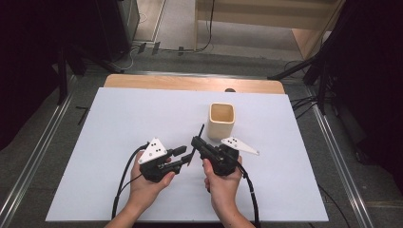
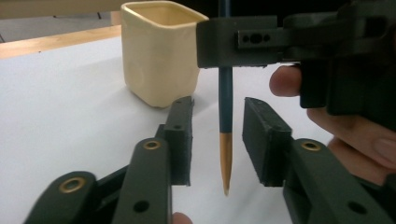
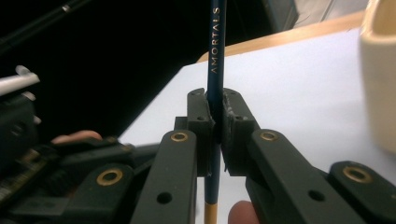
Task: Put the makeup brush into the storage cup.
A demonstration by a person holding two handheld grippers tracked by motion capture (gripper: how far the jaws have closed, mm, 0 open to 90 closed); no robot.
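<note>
Right gripper [image 3: 215, 126]: jaws clenched on a dark blue pencil [image 3: 215, 56], pads pressing its shaft from both sides. In the right gripper view the pencil runs upright between the jaws; gold lettering reads up the barrel, and a tan section shows below the pads at the bottom edge.

Left gripper [image 2: 217, 135]: jaws released, standing apart. In the left gripper view the pencil [image 2: 225, 107] hangs between the two pads with a gap on each side, touching neither. Its tan, tapered end points down, the tip clear of the bench [image 2: 70, 102]. The right gripper's jaws grip the shaft higher up, crossing the top of that view.

High view: both grippers sit close together near the middle of the white bench [image 1: 119, 123], left gripper [image 1: 183, 156] pointing right, right gripper [image 1: 196, 142] pointing up and left. The pencil [image 1: 199, 132] shows as a thin dark line slanting up from the right gripper towards the cup. Each gripper is held in a hand; cables trail back towards the near edge.

Cream square cup [image 1: 222, 120]: upright on the bench, just beyond and to the right of the grippers, mouth open. In the left gripper view the cup [image 2: 159, 56] stands behind the pencil, apart from it. In the right gripper view its wall [image 3: 378, 79] shows at the right edge.
</note>
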